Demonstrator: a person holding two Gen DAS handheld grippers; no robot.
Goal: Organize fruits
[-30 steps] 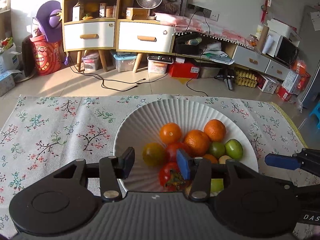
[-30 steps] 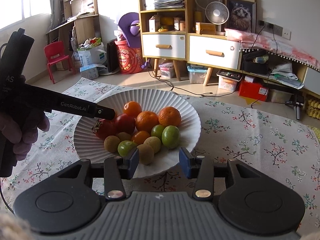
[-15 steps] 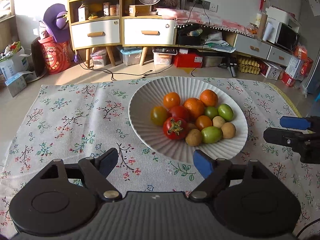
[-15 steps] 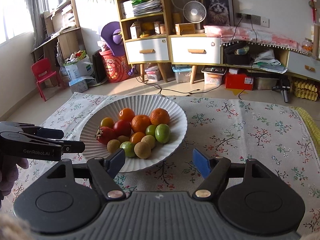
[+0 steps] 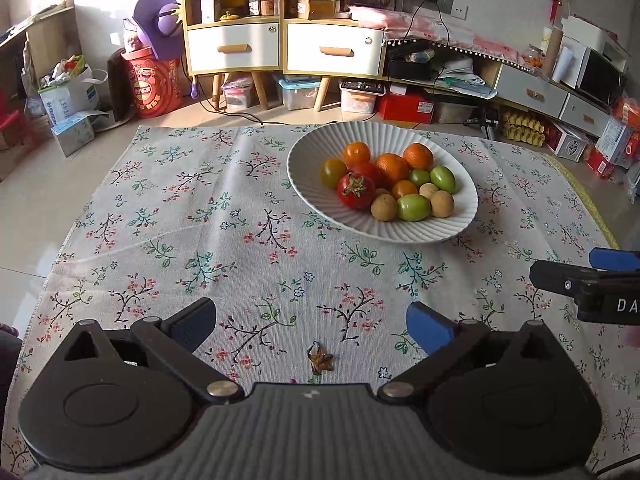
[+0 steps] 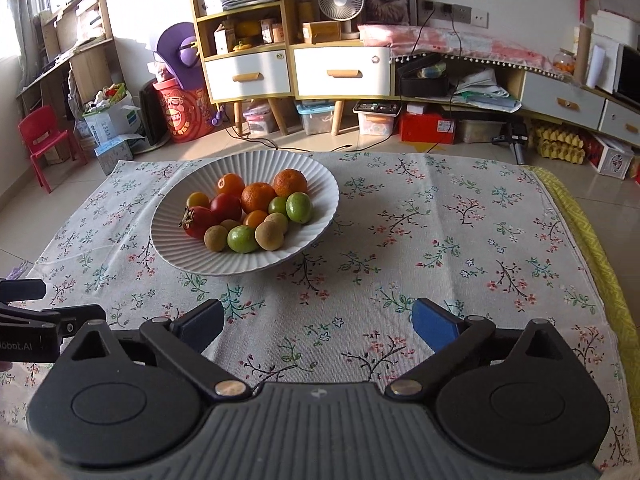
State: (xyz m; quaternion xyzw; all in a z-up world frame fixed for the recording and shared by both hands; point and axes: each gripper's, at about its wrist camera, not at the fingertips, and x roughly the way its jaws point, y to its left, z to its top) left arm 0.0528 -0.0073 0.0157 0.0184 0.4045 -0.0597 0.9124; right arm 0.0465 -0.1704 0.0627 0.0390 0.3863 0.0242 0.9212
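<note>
Left tool (image 5: 312, 326) spread wide, gripping nothing, above the near worktop (image 5: 248, 248); a dried calyx (image 5: 320, 357) lies between its fingers. Bowl (image 6: 180, 236) of fruits (image 6: 250, 214) sits far centre. Right tool (image 6: 318, 326) also wide apart, unloaded, near edge.

Left wrist view: low over floral cloth (image 5: 248, 216), facing forward, bowl (image 5: 304, 148) at 1 o'clock. Right wrist view: same height, bowl (image 6: 320, 168) at 11 o'clock. Both share bowl, cloth, cabinets.
</note>
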